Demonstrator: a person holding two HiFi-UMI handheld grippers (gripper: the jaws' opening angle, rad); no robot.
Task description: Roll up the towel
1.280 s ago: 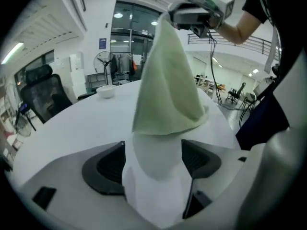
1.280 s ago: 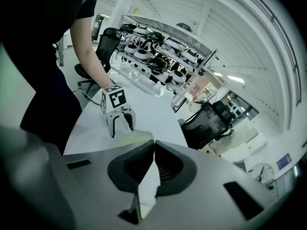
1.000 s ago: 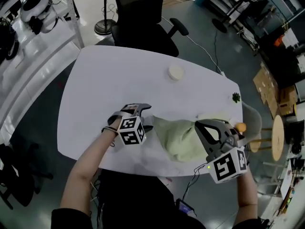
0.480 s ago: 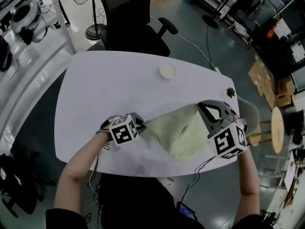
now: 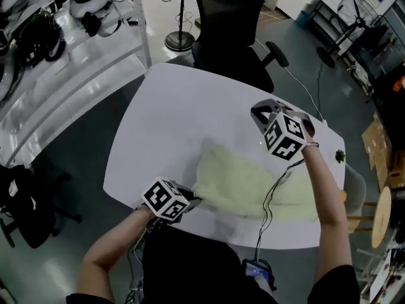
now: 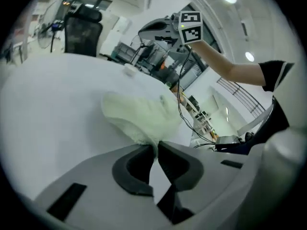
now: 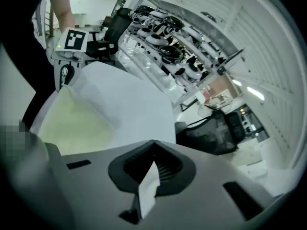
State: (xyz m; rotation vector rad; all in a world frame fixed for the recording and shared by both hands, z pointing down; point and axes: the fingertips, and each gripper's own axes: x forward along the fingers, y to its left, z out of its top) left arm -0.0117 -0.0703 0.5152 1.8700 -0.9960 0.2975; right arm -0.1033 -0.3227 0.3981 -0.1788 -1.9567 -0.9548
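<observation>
At the upper left of the head view, a metal rack loaded with gear stands beside the white counter. Low and left of centre, at the counter's near edge, the left tool has just been closing its jaws. They are clamped on the left end of the pale green towel. In the left gripper view the cloth is bunched into a point and pinched between the dark pads. From there the towel lies rumpled across the lower middle of the frame, reaching toward the counter's near right edge. At top centre a black office chair stands behind the counter. Right of centre, the right tool is over the counter just past the towel's far edge. Its jaws are together with nothing between them. The right gripper view shows the tips meeting over bare counter, with the towel off to the left.
</observation>
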